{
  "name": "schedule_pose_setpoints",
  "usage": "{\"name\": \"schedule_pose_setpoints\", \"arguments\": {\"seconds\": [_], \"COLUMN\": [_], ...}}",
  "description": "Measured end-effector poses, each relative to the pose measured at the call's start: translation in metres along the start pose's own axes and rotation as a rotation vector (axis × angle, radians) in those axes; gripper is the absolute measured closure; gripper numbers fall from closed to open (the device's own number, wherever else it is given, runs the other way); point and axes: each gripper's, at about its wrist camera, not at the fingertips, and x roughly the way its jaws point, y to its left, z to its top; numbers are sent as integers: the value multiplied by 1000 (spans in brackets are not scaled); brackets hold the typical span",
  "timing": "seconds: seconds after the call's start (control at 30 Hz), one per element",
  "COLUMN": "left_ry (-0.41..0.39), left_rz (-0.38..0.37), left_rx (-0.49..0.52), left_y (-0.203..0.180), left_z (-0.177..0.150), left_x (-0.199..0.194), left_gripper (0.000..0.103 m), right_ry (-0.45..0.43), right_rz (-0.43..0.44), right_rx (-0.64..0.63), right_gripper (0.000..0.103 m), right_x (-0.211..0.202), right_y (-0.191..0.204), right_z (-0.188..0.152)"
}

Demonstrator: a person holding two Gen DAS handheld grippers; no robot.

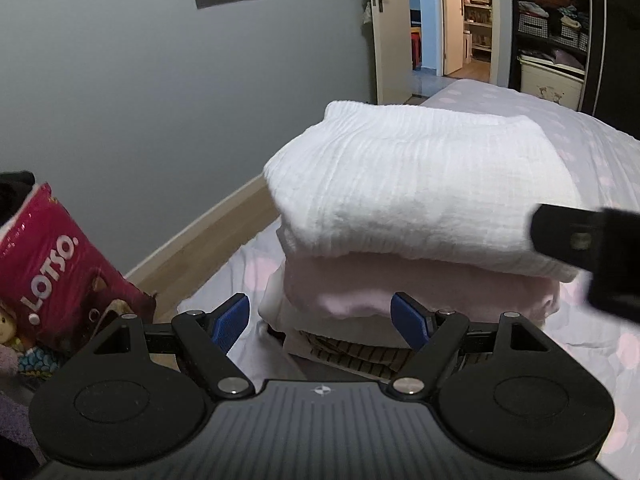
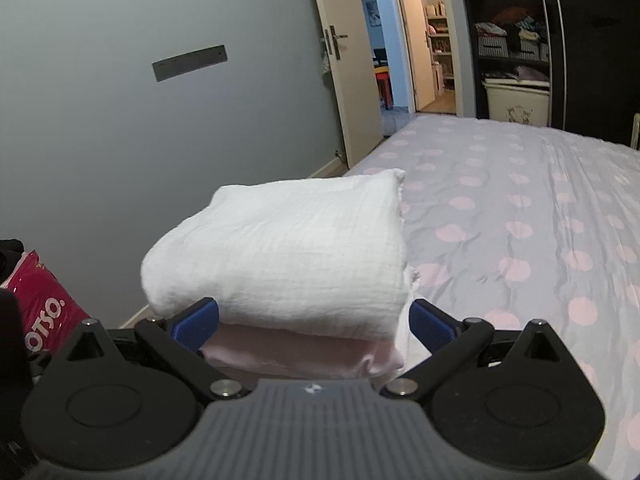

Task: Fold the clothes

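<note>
At centre frame in both wrist views, a stack of folded clothes sits on the dotted bedsheet [image 2: 520, 208]: white folded cloth [image 1: 416, 188] on top, pink garment [image 1: 400, 284] beneath, striped garment [image 1: 352, 350] lowest. Left gripper [image 1: 322, 318] and right gripper [image 2: 314, 320] both have blue-padded fingers spread apart, holding nothing, just before the stack. Red bag [image 1: 60, 268] at lower left

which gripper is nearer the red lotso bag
Left. The left gripper sits just right of the red Lotso bag; the right gripper is farther right, past the left one.
</note>
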Motion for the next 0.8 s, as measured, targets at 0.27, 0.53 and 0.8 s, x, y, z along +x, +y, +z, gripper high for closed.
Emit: {"name": "schedule_pose_setpoints", "arguments": {"seconds": [0.27, 0.53, 0.8], "left_ry": [3, -22, -9], "left_rz": [-2, 36, 34], "left_rx": [4, -30, -81], "left_y": [-10, 1, 15], "left_z": [-2, 0, 0], "left_x": [-6, -12, -10], "left_gripper": [25, 25, 25], "right_ry": [-19, 9, 15], "right_rz": [-31, -45, -69], "right_rx": [-23, -50, -83], "right_gripper": [1, 1, 1], "right_x": [-17, -25, -23], "right_y": [-1, -15, -18], "right_z": [-5, -12, -15]}}
